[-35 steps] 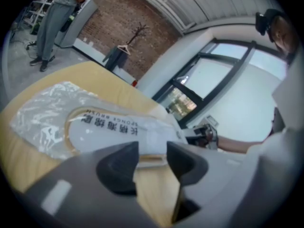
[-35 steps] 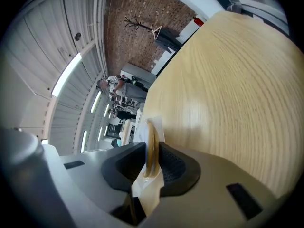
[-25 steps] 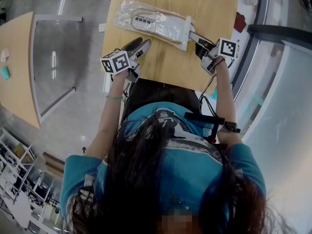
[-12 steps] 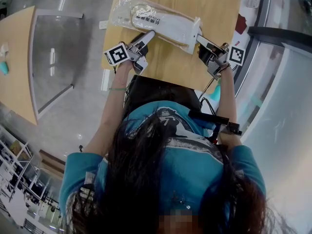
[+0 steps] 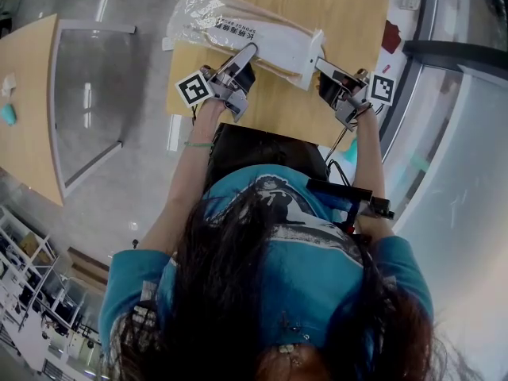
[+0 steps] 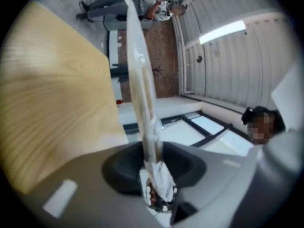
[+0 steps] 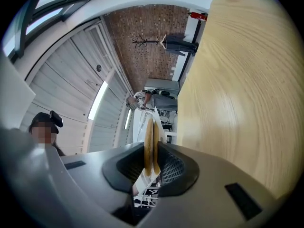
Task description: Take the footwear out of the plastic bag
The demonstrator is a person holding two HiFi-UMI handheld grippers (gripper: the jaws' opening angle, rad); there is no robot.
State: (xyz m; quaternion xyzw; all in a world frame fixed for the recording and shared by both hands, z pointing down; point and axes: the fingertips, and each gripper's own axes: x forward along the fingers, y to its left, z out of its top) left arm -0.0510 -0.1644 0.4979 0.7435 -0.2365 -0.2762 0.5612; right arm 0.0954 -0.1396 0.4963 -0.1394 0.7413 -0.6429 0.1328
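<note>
The plastic bag [image 5: 238,30], footwear [image 5: 230,18] inside, is at the upper middle over the worktop [image 5: 333,6]. The left gripper [image 5: 248,52] jaws, just closing, pinch its lower edge. The right gripper [image 5: 319,63] jaws grasp its right end.

I see my right gripper [image 7: 151,167] clamped on 2 thin tan slippers [image 7: 148,141], which stand edge-on between its dark pads. The film of the clear plastic bag [image 7: 158,127] runs alongside them. The wooden table [image 7: 237,89] fills the right side. Far off are a brick wall [image 7: 142,27] and a coat stand [image 7: 143,42]. A person [image 7: 47,117] in a dark cap is at the near left.
</note>
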